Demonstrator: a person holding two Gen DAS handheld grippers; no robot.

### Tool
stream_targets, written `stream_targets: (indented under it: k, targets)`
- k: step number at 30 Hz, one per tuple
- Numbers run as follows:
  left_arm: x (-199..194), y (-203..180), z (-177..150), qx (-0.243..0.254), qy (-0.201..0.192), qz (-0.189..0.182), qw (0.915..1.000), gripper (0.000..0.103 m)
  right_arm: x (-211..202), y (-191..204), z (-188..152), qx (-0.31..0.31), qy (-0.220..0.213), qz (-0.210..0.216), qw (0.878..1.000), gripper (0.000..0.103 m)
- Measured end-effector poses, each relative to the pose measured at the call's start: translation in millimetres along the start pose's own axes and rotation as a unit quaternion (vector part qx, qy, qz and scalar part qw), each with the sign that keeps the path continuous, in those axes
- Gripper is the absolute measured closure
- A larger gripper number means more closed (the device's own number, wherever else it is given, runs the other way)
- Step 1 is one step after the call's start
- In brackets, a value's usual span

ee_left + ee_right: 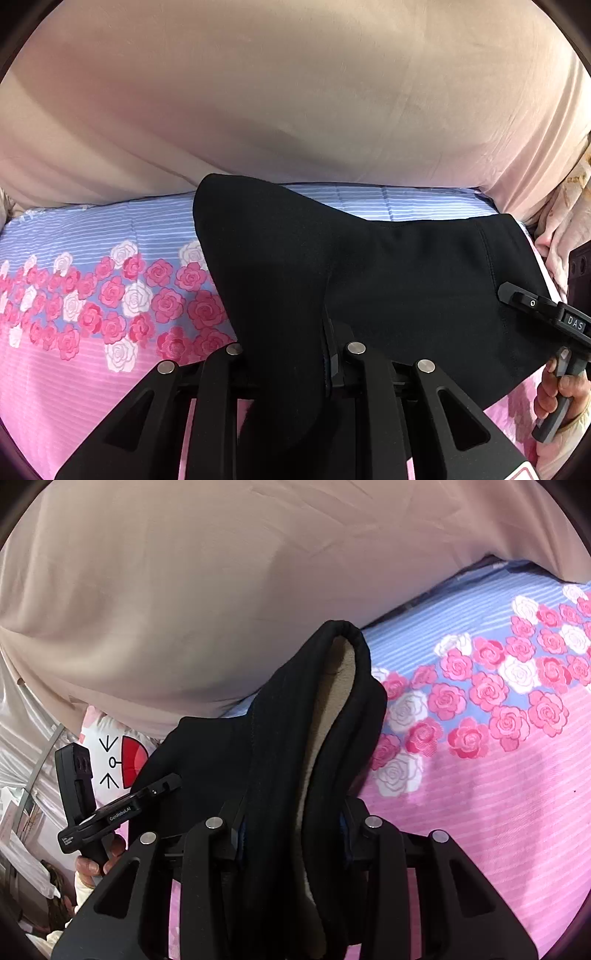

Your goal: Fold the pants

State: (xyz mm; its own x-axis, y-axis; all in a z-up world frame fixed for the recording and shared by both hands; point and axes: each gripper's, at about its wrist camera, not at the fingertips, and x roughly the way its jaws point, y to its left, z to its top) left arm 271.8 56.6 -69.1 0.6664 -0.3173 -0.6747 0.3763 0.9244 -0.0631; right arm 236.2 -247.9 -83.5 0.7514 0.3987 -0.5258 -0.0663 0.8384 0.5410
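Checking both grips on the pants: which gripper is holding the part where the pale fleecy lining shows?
The right gripper: the black pants bunched there gape open on beige lining. The left gripper clamps plain black fabric.

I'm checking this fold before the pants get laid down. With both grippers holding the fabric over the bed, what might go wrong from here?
1. The right gripper holds a thick bunched roll of the black pants, pale lining showing; layers might slip unevenly.
2. The left gripper pinches only a narrow edge, which may pull free.
3. Fabric hanging unsupported could land creased on the floral bedsheet.
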Motion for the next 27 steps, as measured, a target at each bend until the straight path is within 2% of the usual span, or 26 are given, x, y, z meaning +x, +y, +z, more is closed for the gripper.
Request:
stream_targets:
  k: [10, 13, 14, 16, 17, 18, 19, 20, 21, 22, 23, 24, 26, 27]
  targets:
    - [16, 6, -3, 0.005, 0.011, 0.008, 0.9999, 0.082, 7, -13, -7, 0.021, 0.012, -0.006, 1.0, 0.065]
    - [24, 13, -8, -0.004, 0.013, 0.006, 0.9999, 0.075, 12, -15, -7, 0.033, 0.024, -0.007, 0.999, 0.06]
    - [24, 15, -9, -0.009, 0.01, 0.006, 0.9999, 0.069, 14, -15, -7, 0.035, 0.027, -0.007, 0.999, 0.059]
    - [25, 22, -12, -0.025, 0.001, 0.013, 0.9996, 0.051, 14, -15, -5, 0.029, 0.035, -0.004, 0.999, 0.054]
    - [23, 28, -14, -0.034, -0.004, 0.017, 0.9993, 0.043, 11, -15, -3, 0.028, 0.037, -0.007, 0.999, 0.045]
    - [18, 33, -16, -0.047, -0.005, 0.012, 0.9988, 0.043, 5, -14, -2, 0.03, 0.033, -0.019, 0.999, 0.038]
    - [3, 41, -18, -0.062, -0.01, 0.02, 0.9978, 0.044, -7, -14, -1, 0.035, 0.018, -0.039, 0.998, 0.037]
    - [-17, 49, -20, -0.068, -0.032, 0.055, 0.9957, 0.045, -31, -12, 0, 0.037, -0.02, -0.06, 0.997, 0.037]
    - [-43, 57, -22, -0.07, -0.064, 0.104, 0.99, 0.047, -53, -9, 1, 0.035, -0.056, -0.078, 0.995, 0.036]
    - [-60, 61, -23, -0.069, -0.083, 0.13, 0.9856, 0.047, -76, -4, 0, 0.027, -0.094, -0.097, 0.99, 0.037]
    - [-82, 66, -22, -0.068, -0.104, 0.152, 0.9805, 0.05, -100, 11, 0, -0.005, -0.126, -0.1, 0.987, 0.049]
    - [-99, 67, -19, -0.068, -0.12, 0.158, 0.9778, 0.05, -110, 27, 2, -0.037, -0.129, -0.098, 0.986, 0.064]
    - [-122, 57, -6, -0.071, -0.134, 0.13, 0.9798, 0.05, -105, 67, 7, -0.107, -0.103, -0.11, 0.983, 0.075]
    - [-124, 45, 2, -0.073, -0.132, 0.106, 0.9828, 0.05, -93, 84, 9, -0.134, -0.082, -0.103, 0.982, 0.081]
